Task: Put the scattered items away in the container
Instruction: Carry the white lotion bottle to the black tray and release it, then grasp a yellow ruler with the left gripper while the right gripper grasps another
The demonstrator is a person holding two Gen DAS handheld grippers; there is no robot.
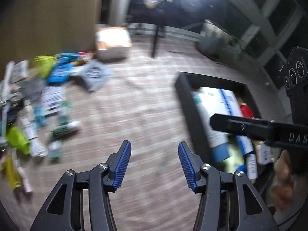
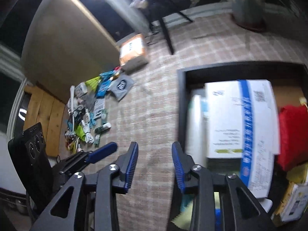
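Observation:
A pile of scattered items (image 1: 38, 105) lies on the carpet at the left: packets, tubes, cables, a grey pouch (image 1: 95, 75). It also shows in the right wrist view (image 2: 92, 107). A black container (image 1: 184, 96) at the right holds a white and blue box (image 1: 217, 100) and a red item (image 1: 246, 109). In the right wrist view the container (image 2: 182, 105) shows the box (image 2: 240, 119) and red item (image 2: 292, 132). My left gripper (image 1: 155, 163) is open and empty above the carpet. My right gripper (image 2: 155, 165) is open and empty at the container's left edge.
A cardboard box (image 1: 112, 42) stands by the wall behind the pile. A dark chair leg (image 1: 156, 38) and a potted plant (image 1: 211, 42) stand at the back. The other gripper shows at each view's edge, in the right wrist view (image 2: 100, 152).

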